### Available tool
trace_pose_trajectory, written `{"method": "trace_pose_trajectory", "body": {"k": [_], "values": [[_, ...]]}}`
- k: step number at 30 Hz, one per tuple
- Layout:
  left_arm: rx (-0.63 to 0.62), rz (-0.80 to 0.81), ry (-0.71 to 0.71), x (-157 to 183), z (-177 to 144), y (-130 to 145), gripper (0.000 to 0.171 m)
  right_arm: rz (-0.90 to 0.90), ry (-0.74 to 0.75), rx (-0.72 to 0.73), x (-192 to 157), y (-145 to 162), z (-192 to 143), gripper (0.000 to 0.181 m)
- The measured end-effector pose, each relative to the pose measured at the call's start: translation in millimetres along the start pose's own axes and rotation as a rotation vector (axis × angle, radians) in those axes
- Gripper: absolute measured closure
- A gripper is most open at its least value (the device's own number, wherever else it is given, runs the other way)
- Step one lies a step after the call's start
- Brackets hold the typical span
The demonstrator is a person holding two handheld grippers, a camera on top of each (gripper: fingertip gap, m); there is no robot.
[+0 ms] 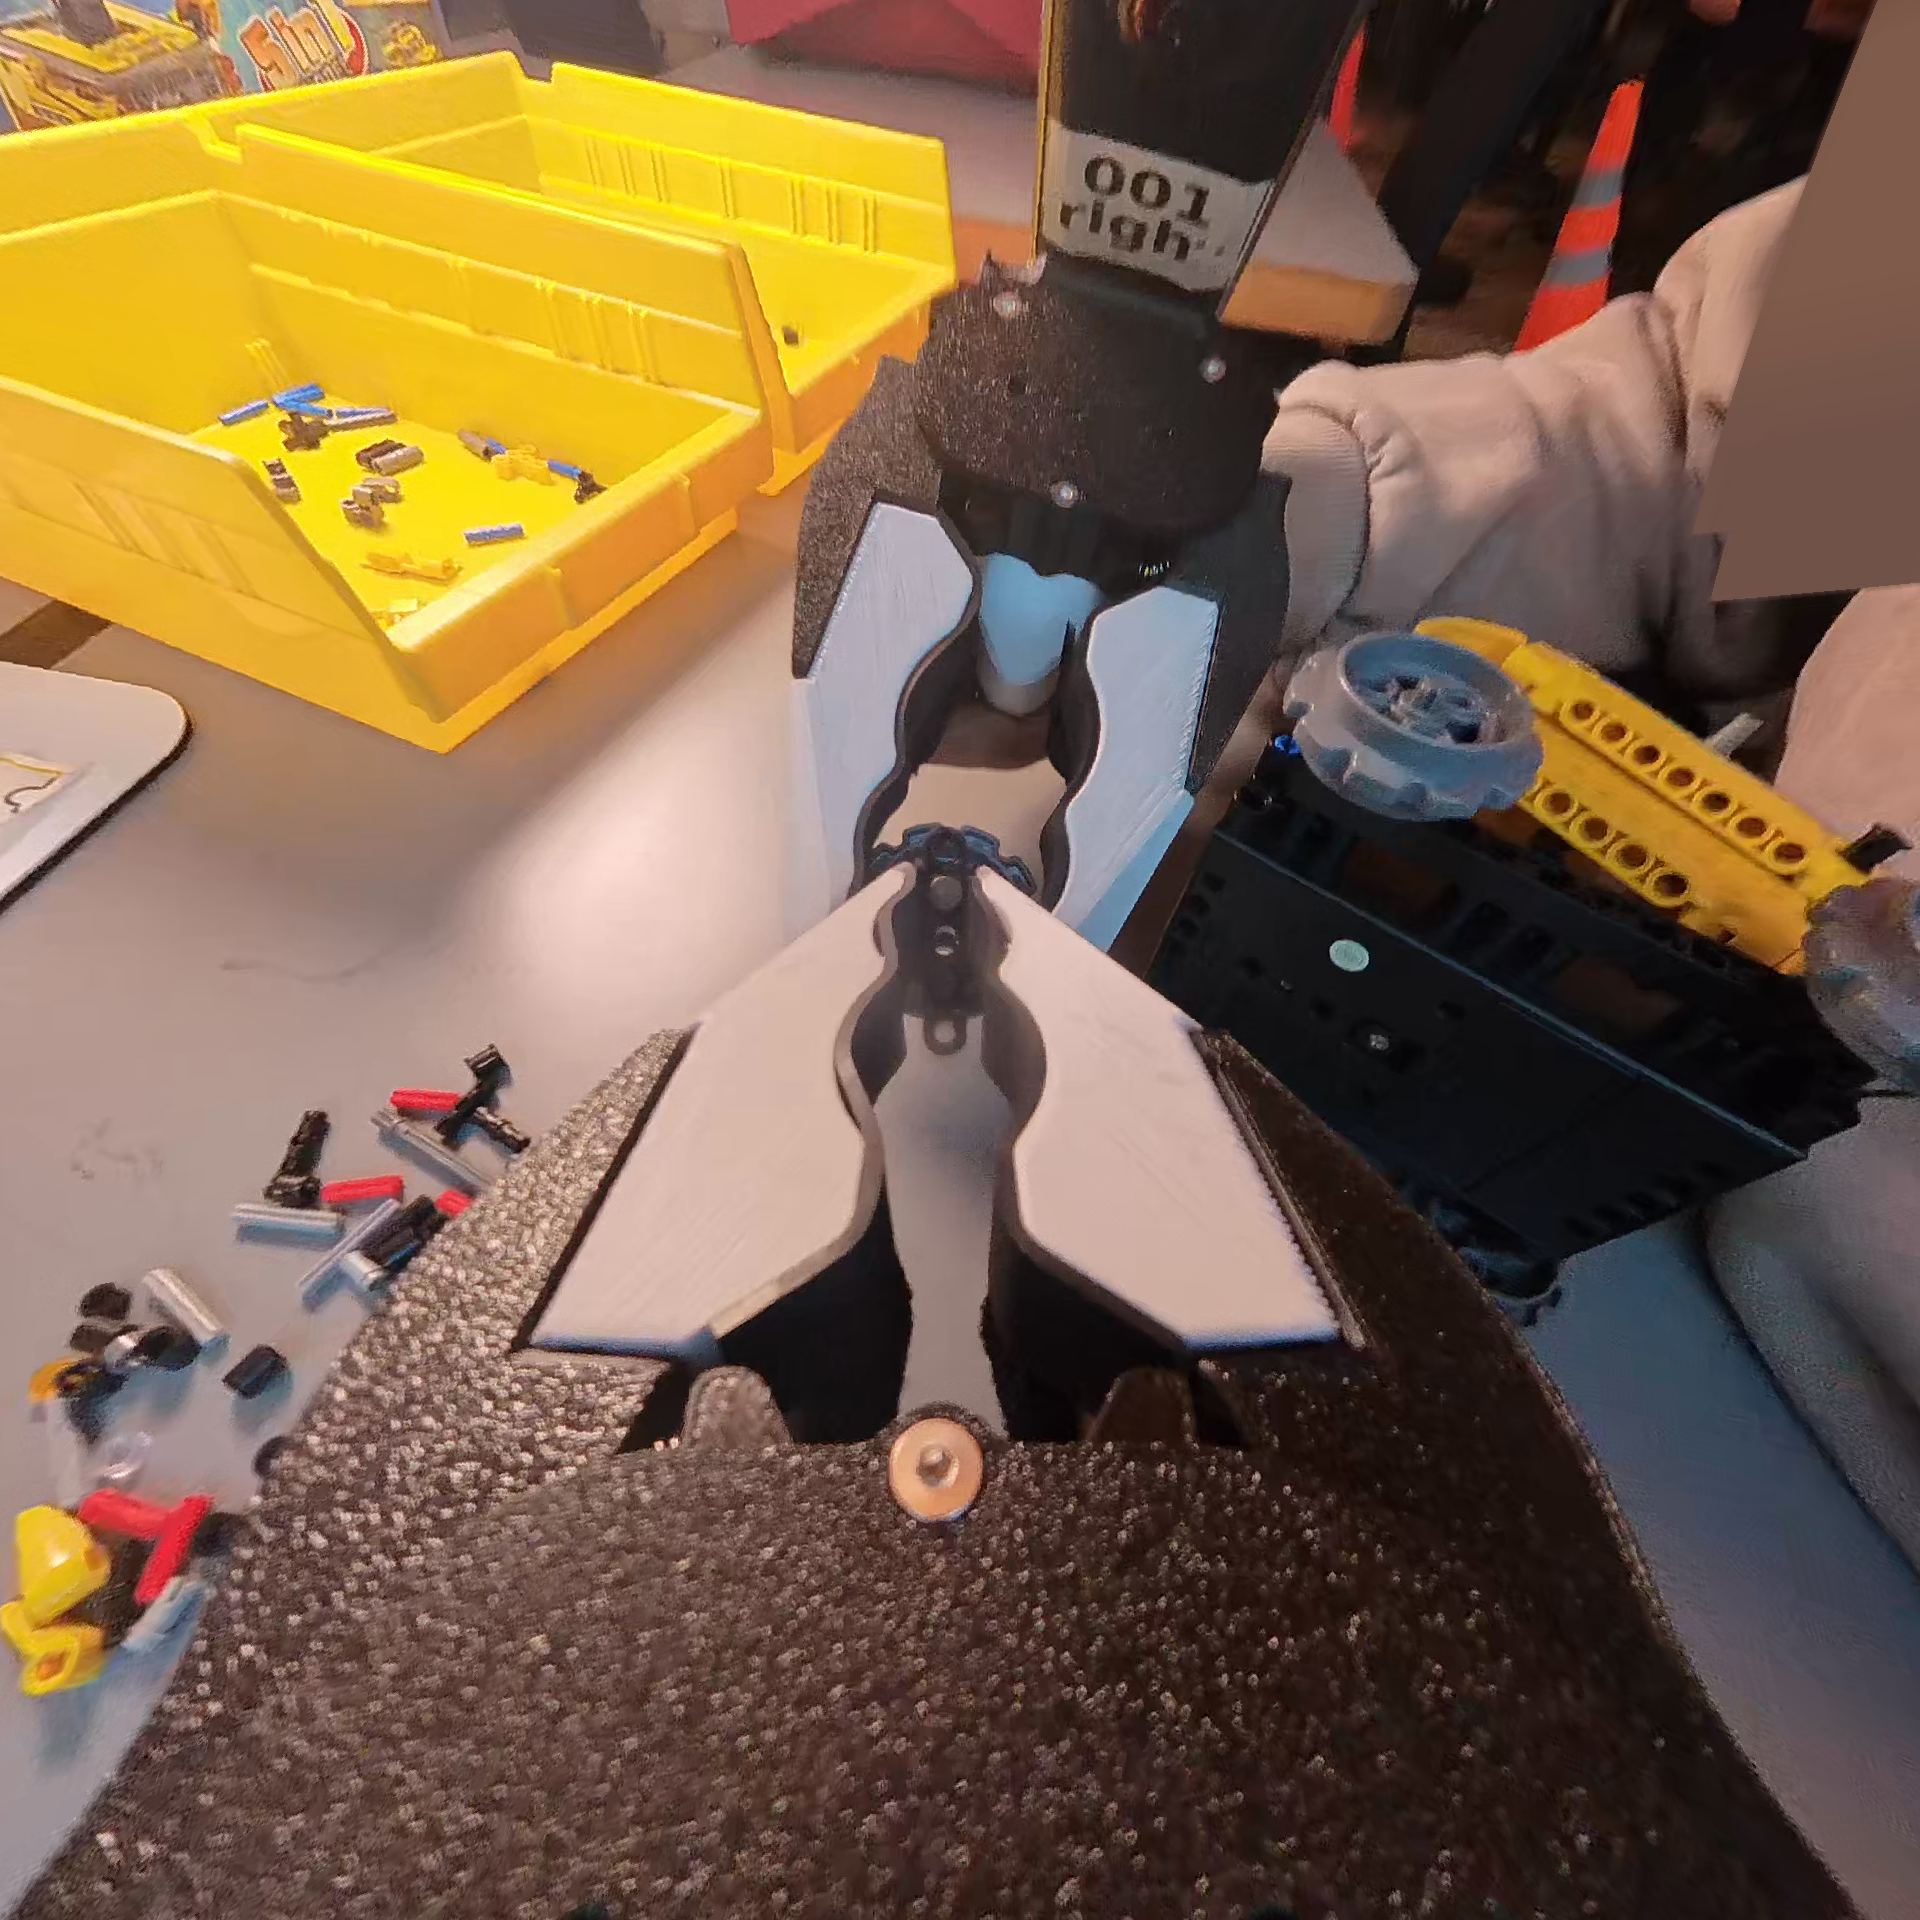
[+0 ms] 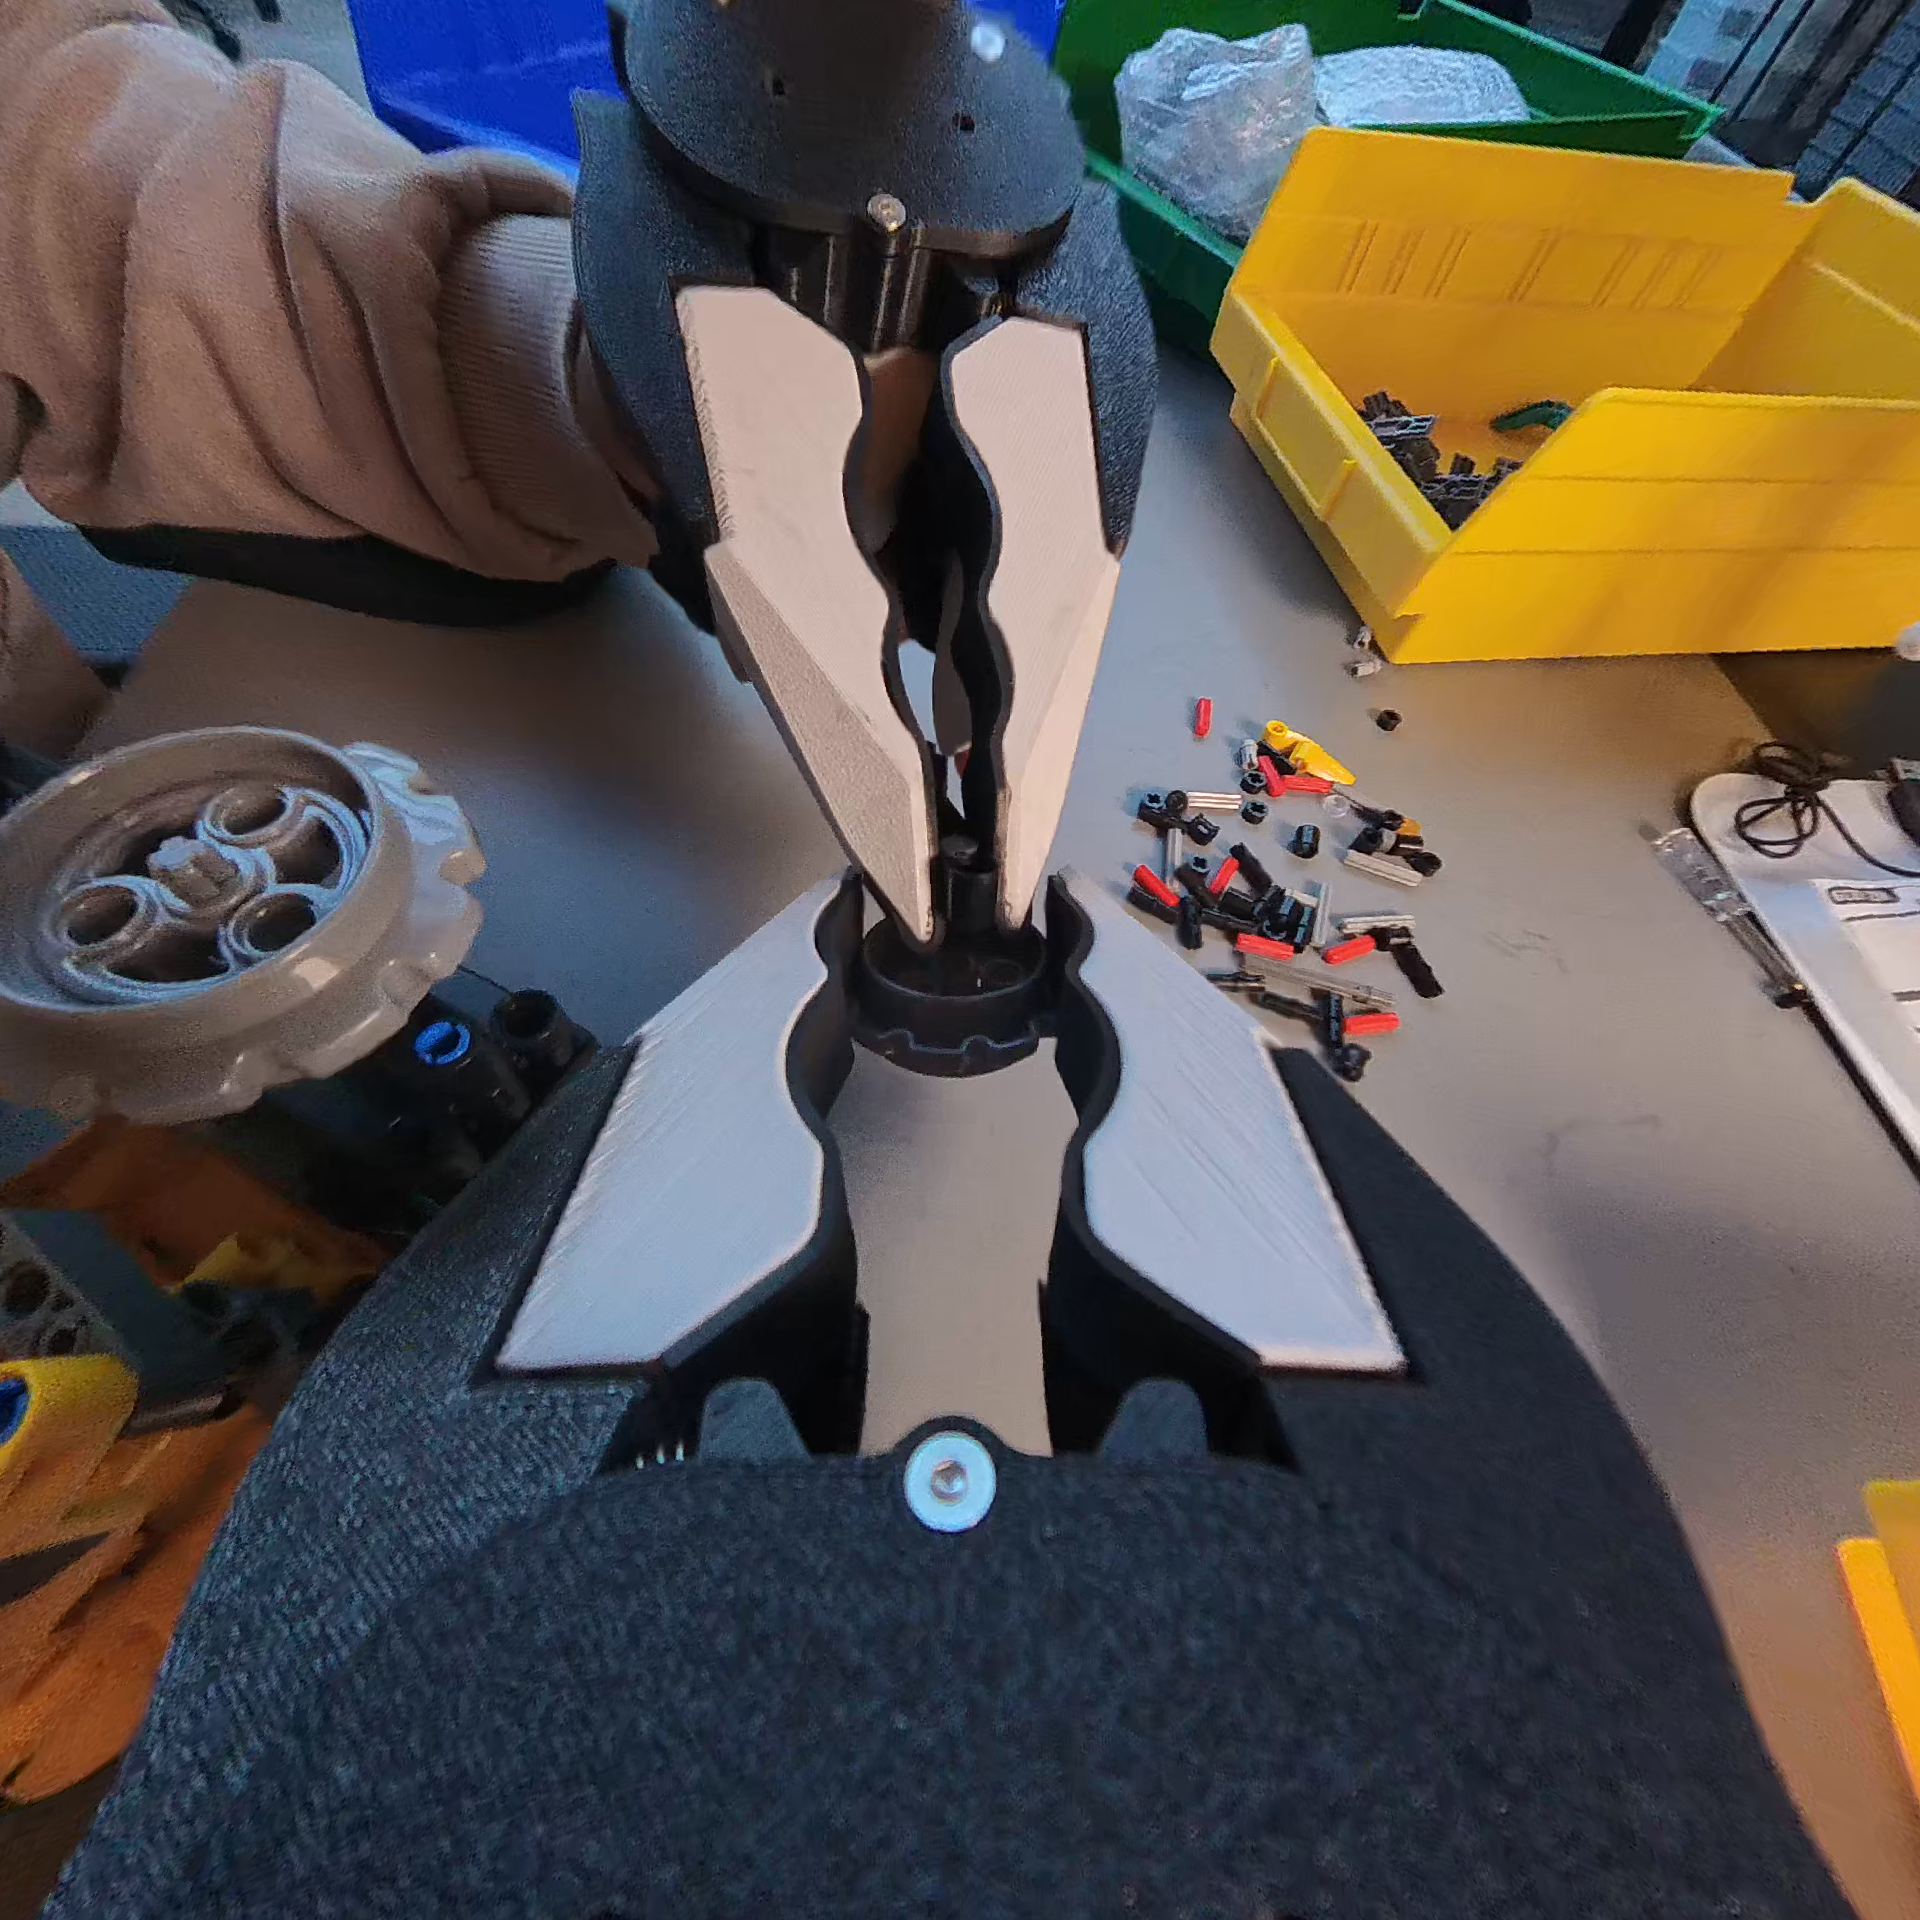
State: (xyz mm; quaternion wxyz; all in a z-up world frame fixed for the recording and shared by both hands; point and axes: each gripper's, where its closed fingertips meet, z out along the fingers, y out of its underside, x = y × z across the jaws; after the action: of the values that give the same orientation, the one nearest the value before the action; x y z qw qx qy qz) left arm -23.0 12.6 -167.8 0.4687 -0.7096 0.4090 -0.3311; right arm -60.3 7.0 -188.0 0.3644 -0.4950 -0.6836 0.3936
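Grey table [image 2: 1558, 1195]; left gripper [image 1: 940, 883] clamps black beam [image 1: 943, 966]; right gripper [image 2: 951, 935] clamps black wheel [image 2: 951, 997].

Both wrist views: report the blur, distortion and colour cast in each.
Left wrist view: wide-angle bending at the edges, yellow bins sharp, grey wheel and loose parts slightly smeared. Right wrist view: same bending, grey wheel and model at left soft, warm cast on the sleeve.
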Motion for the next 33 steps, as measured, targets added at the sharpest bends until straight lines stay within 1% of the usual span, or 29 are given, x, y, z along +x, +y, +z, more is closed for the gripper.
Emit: {"method": "trace_pose_trajectory", "body": {"k": [1, 2, 3, 5, 6, 7, 8, 10, 14, 18, 20, 22, 29, 31, 33], "values": [[0.042, -0.031, 0.014, 0.1, -1.0, -3.1, 0.165, 0.046, -0.011, 0.037, 0.3, -3.8, -2.0, 0.143], [0.086, -0.067, 0.030, -0.6, -3.4, -6.7, 0.165, 0.090, -0.042, 0.082, -1.8, -9.5, -4.5, 0.125], [0.133, -0.102, 0.046, -1.7, -6.6, -10.8, 0.165, 0.132, -0.075, 0.123, -3.3, -15.0, -7.5, 0.123], [0.244, -0.177, 0.085, -2.4, -12.8, -21.2, 0.165, 0.182, -0.080, 0.212, 1.7, -25.9, -13.4, 0.118], [0.294, -0.217, 0.102, -2.9, -14.7, -25.9, 0.165, 0.217, -0.089, 0.250, 3.0, -30.8, -14.9, 0.119], [0.341, -0.252, 0.109, -4.6, -16.2, -30.2, 0.165, 0.254, -0.098, 0.306, 4.1, -38.2, -16.3, 0.124], [0.385, -0.279, 0.118, -5.3, -17.9, -34.8, 0.165, 0.290, -0.092, 0.372, 6.5, -46.2, -18.0, 0.133], [0.470, -0.324, 0.152, -3.8, -23.1, -45.0, 0.165, 0.329, -0.077, 0.446, 8.4, -55.6, -19.7, 0.139], [0.637, -0.481, 0.211, -5.5, -30.3, -59.8, 0.166, 0.336, -0.019, 0.531, 13.7, -71.6, -26.2, 0.140], [0.776, -0.622, 0.281, -7.8, -34.1, -70.5, 0.165, 0.285, 0.036, 0.516, 12.8, -74.8, -22.7, 0.135], [0.790, -0.639, 0.288, -8.4, -32.8, -71.2, 0.165, 0.286, 0.050, 0.531, 14.3, -76.5, -24.8, 0.134], [0.768, -0.616, 0.269, -7.4, -29.1, -68.6, 0.166, 0.286, 0.068, 0.567, 18.8, -79.5, -32.9, 0.140], [0.769, -0.603, 0.282, -4.2, -27.1, -67.7, 0.165, 0.222, 0.060, 0.539, 16.0, -78.0, -33.8, 0.141], [0.763, -0.590, 0.275, -2.9, -26.4, -68.0, 0.165, 0.226, 0.064, 0.540, 15.1, -79.3, -34.1, 0.138], [0.763, -0.592, 0.273, -2.3, -24.9, -67.9, 0.165, 0.224, 0.094, 0.541, 15.9, -81.4, -33.6, 0.130]]}}
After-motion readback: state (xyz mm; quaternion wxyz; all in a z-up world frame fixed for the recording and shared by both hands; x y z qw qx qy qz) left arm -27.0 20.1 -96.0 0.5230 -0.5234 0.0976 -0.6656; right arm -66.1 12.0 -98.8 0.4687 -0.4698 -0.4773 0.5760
